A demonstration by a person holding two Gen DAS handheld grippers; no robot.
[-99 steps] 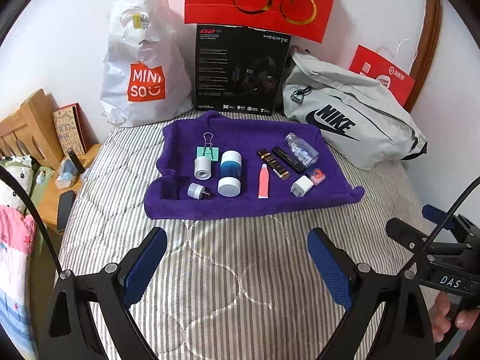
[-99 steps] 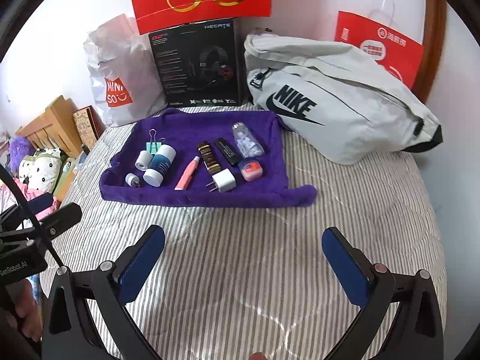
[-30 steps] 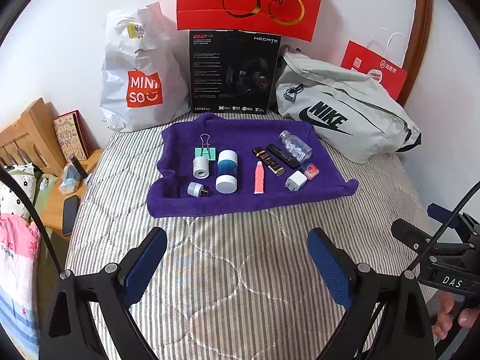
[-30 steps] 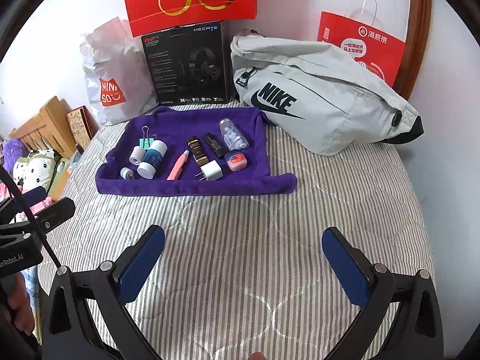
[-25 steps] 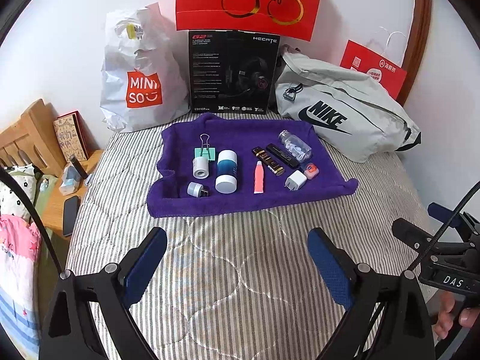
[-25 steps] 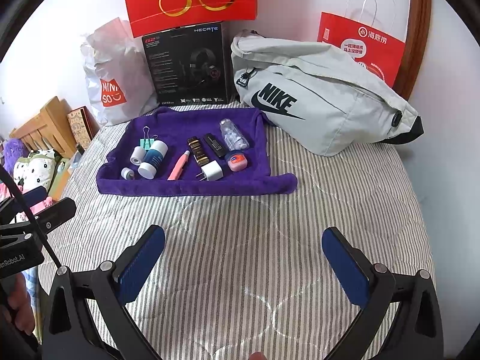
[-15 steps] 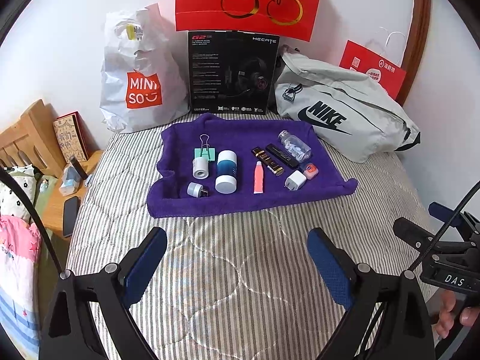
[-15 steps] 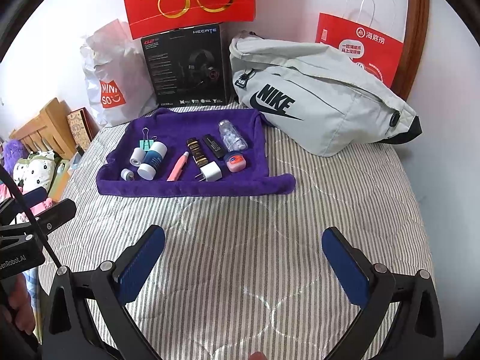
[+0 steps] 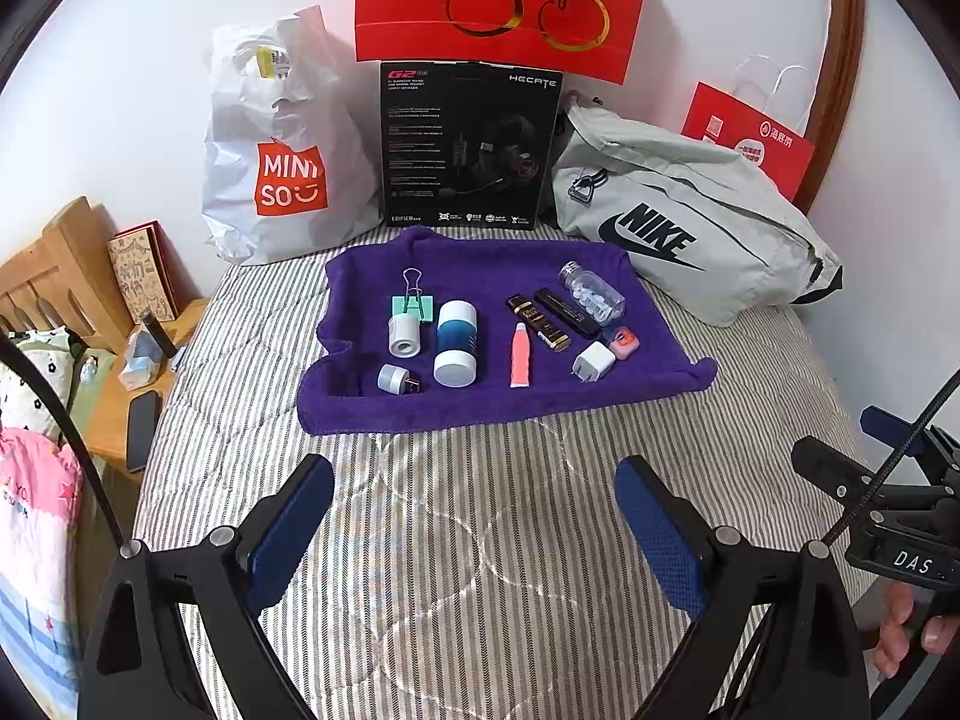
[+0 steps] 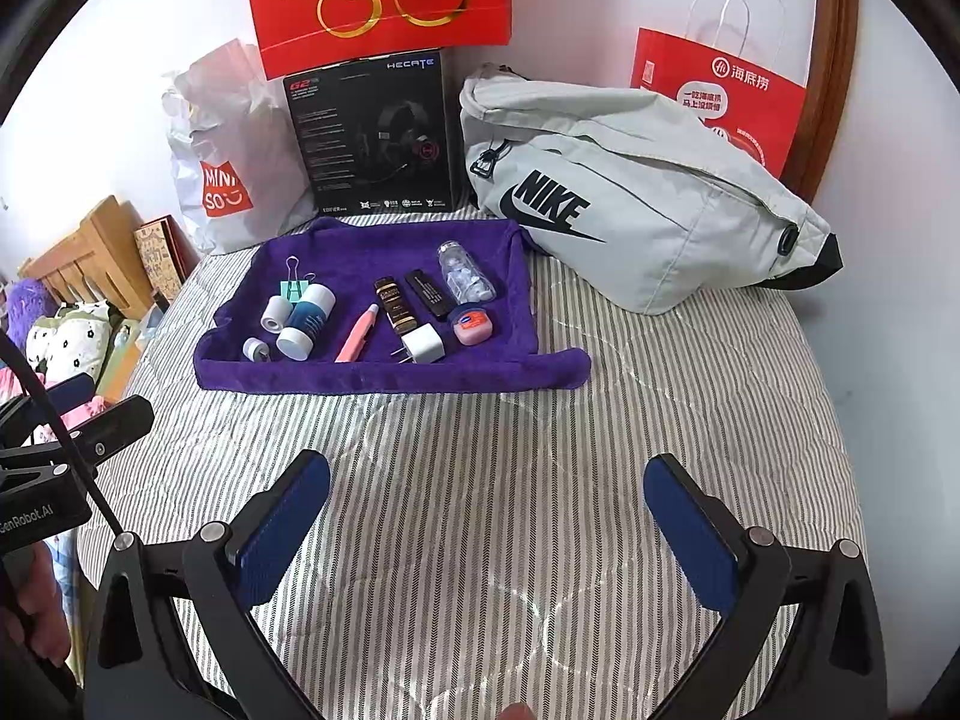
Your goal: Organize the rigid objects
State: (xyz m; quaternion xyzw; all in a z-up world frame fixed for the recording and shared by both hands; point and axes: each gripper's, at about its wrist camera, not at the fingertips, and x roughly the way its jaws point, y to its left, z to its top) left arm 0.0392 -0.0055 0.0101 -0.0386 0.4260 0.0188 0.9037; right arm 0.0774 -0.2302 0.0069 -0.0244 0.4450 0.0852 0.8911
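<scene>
Purple towel on my grey-white striped quilt; pink tube, blue-white bottle, red bags.

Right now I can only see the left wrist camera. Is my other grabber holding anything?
Observer: No. The right gripper has its jaws wide open with nothing between them, above the striped bedcover.
Operator: Is the pink tin stuck to the white charger? It looks squished behind it.
Observer: No. From the right wrist view they lie apart, with a strip of purple towel showing between them.
</scene>
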